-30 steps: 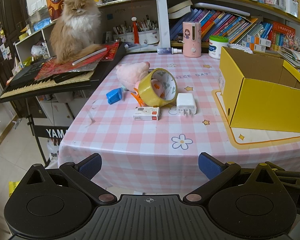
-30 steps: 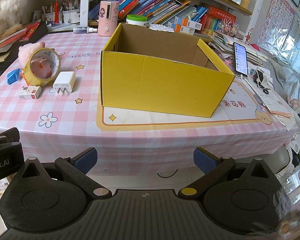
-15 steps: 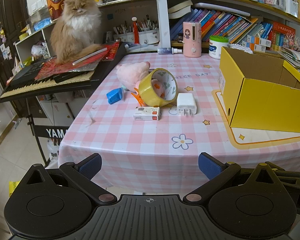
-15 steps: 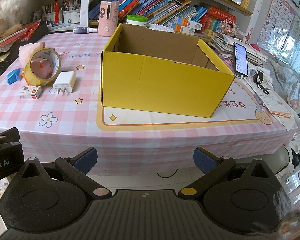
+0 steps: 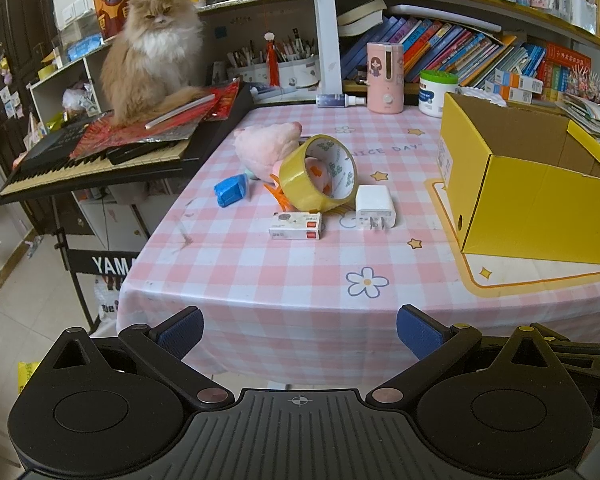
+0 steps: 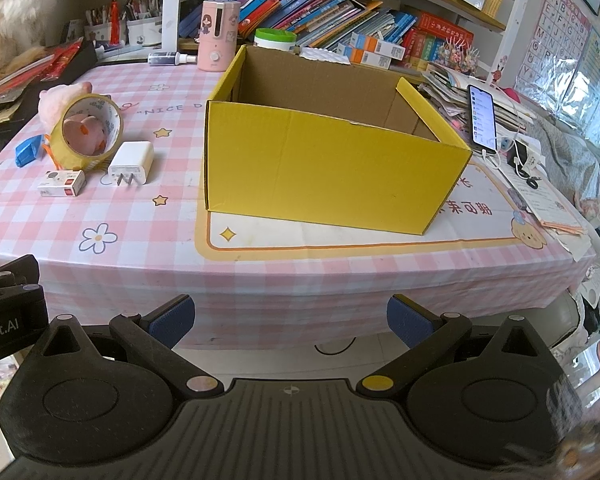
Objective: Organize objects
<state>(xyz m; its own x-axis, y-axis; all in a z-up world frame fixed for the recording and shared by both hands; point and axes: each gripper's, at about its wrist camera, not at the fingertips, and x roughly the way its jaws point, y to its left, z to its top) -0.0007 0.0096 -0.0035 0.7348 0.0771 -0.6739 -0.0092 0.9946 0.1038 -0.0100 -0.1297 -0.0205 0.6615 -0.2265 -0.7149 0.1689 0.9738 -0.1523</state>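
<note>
My two claws, left (image 5: 299, 330) and right (image 6: 291, 318), hung released. One cardboard box (image 6: 324, 176), one tape ring (image 5: 318, 174), one charger (image 5: 375, 207), one plush (image 5: 266, 146) sat on the bench (image 5: 300, 280).

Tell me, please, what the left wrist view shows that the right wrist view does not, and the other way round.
Only the left wrist view shows the keyboard on its stand beside the table, and the open left hand-held gripper. Only the right wrist view shows the phone propped beyond the yellow box, and the open right hand-held gripper. Both show the box, tape roll, white charger, small carton, blue item, pink plush and cat.
</note>
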